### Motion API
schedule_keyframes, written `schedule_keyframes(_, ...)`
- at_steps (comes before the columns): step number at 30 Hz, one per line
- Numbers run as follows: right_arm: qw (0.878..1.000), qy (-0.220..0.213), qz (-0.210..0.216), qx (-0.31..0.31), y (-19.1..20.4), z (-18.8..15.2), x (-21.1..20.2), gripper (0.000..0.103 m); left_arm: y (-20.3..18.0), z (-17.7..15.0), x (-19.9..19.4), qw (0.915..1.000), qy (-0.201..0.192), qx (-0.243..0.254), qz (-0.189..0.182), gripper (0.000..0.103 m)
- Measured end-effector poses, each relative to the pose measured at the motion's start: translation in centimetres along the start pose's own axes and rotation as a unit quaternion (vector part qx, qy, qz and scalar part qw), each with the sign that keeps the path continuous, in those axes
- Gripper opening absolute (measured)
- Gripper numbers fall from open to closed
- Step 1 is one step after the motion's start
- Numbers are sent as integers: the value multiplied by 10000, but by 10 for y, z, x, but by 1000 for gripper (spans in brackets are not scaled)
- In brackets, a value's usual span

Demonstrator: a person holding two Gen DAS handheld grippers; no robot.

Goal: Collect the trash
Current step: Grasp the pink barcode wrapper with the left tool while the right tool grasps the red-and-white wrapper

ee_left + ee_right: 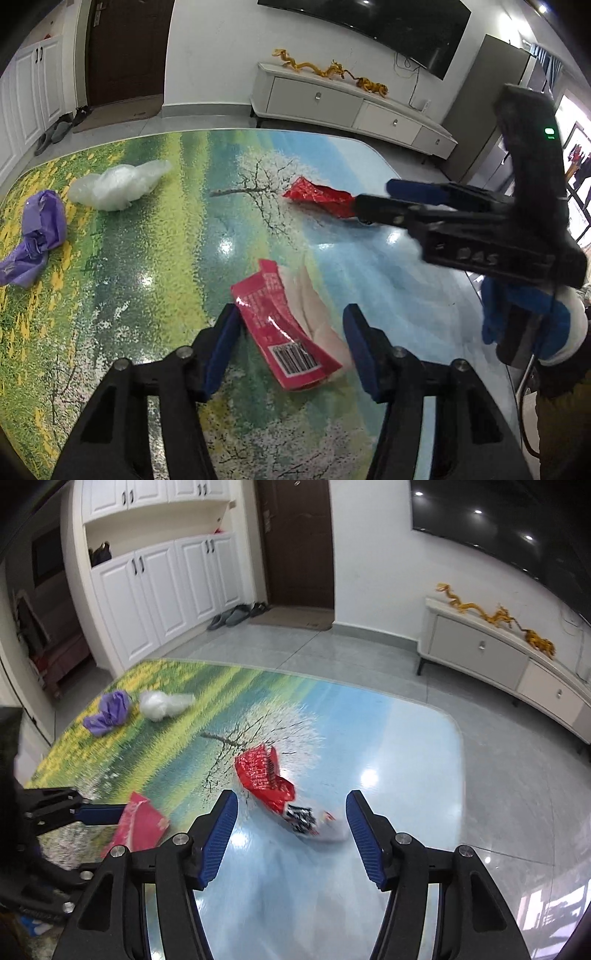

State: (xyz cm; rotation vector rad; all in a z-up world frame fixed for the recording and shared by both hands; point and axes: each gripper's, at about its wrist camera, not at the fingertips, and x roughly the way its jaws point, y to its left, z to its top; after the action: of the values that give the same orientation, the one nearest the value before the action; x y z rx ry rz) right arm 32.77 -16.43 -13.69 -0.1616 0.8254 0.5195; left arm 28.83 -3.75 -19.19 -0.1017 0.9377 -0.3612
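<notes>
A pink snack wrapper [284, 325] with a barcode lies on the landscape-print table [166, 258], between the fingers of my left gripper [291, 332]. The jaws stand open, and the right pad is clear of the wrapper. A crumpled red wrapper [264, 771] lies further right, its white end between the open fingers of my right gripper [291, 812]. In the left wrist view the right gripper [373, 197] reaches in from the right, over the red wrapper [317, 197]. A purple bag [40, 229] and a clear plastic bag [118, 184] lie at the far left.
A blue-gloved hand [524, 317] holds the right gripper. Past the table's rounded far edge is grey tiled floor [369, 653]. A low white TV cabinet [498, 653] stands on the right. White cupboards [155, 583], a brown door [295, 542] and shoes [236, 614] are at the back.
</notes>
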Motion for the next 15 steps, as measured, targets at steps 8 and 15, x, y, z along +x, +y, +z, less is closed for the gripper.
schedule_keyframes(8,9996,252,-92,-89,5,-10,25,23,1,-10,-5,9999,-93,-56,-30,30)
schedule_keyframes(15,9996,285,5,25,20,-35,0,20,2,-29,-28,9997,-178,-162,58,27)
